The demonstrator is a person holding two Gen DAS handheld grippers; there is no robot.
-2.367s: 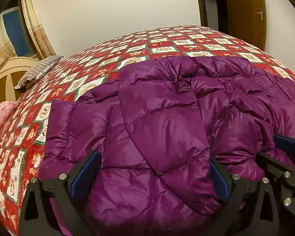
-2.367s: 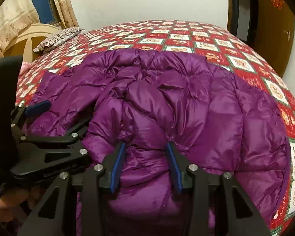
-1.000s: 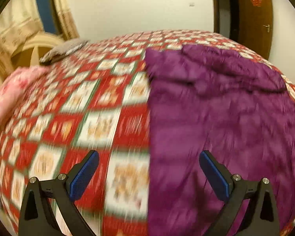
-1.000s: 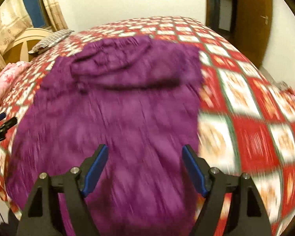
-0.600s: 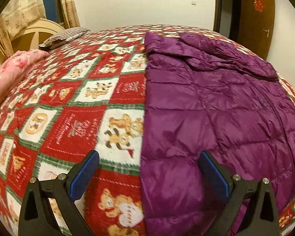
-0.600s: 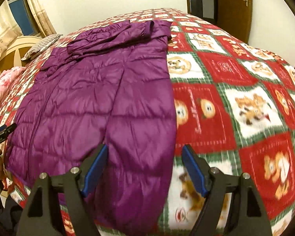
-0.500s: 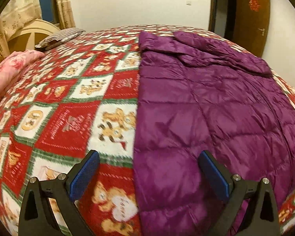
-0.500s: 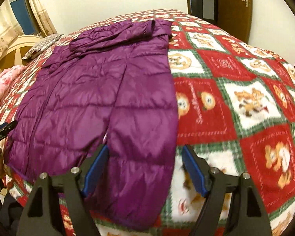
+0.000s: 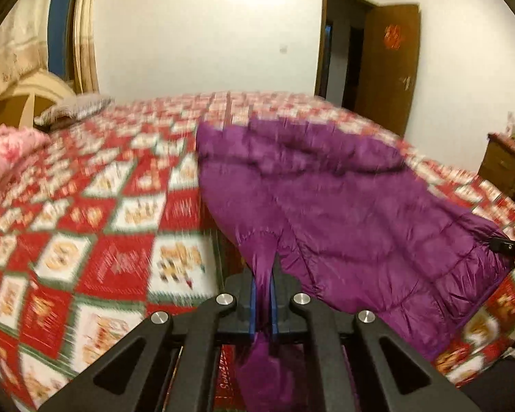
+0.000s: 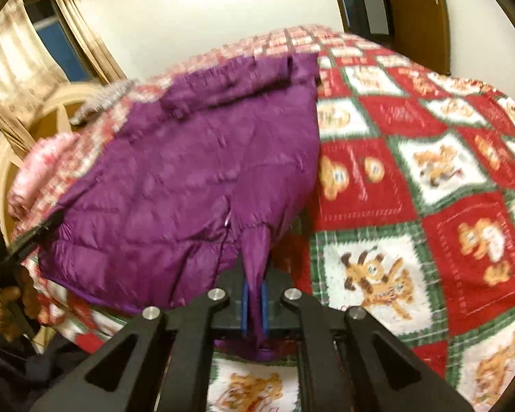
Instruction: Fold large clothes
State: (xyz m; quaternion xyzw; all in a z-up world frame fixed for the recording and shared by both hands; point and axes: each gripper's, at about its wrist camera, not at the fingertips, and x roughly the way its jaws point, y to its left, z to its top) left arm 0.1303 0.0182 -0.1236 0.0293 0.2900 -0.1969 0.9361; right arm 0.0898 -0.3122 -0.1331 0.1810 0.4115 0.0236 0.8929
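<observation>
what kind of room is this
Most likely a home bedroom: a wide bed under a red and green cartoon-print blanket, a striped grey pillow by the pale curved wooden headboard, and a brown wooden door in the white wall.

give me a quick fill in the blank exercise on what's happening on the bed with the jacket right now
1. Both grippers are shut on the near hem of the ____ jacket.
2. The jacket lies on a red, white and green checked ____.
3. In the left wrist view, the folded pink blanket lies to the ____ of the jacket.
4. The left gripper and right gripper each pinch ____ between their jaws.

Missing words: purple; bedspread; left; fabric
</observation>
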